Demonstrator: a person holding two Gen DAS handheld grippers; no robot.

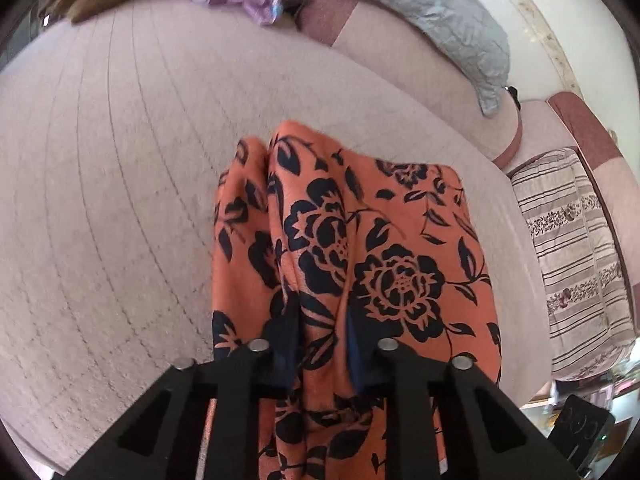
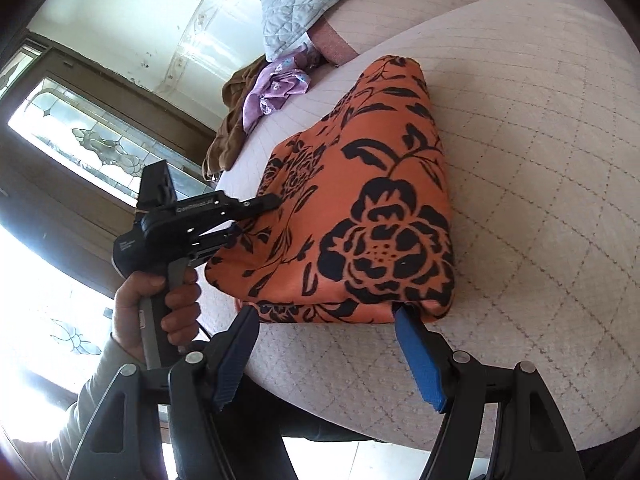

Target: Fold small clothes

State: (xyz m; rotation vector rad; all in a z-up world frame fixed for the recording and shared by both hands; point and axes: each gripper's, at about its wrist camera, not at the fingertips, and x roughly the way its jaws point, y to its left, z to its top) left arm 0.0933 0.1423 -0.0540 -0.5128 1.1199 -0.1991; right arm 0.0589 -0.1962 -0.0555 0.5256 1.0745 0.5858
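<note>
One orange garment [image 2: 360,200], black roses printed, lies folded double.

Free room: the quilted sofa seat [image 1: 120,200] lies bare to the left of the orange floral cloth [image 1: 360,240] in the left wrist view, and bare to its right in the right wrist view.

Obstacles: purple cloth [image 2: 276,88] and brown cloth [image 2: 228,136] heaped at the seat's far edge; grey quilt [image 1: 440,20] over the backrest; striped cushion [image 1: 576,256] at one end. The left claw [image 2: 256,216], clamped on the floral cloth, blocks that side.
</note>
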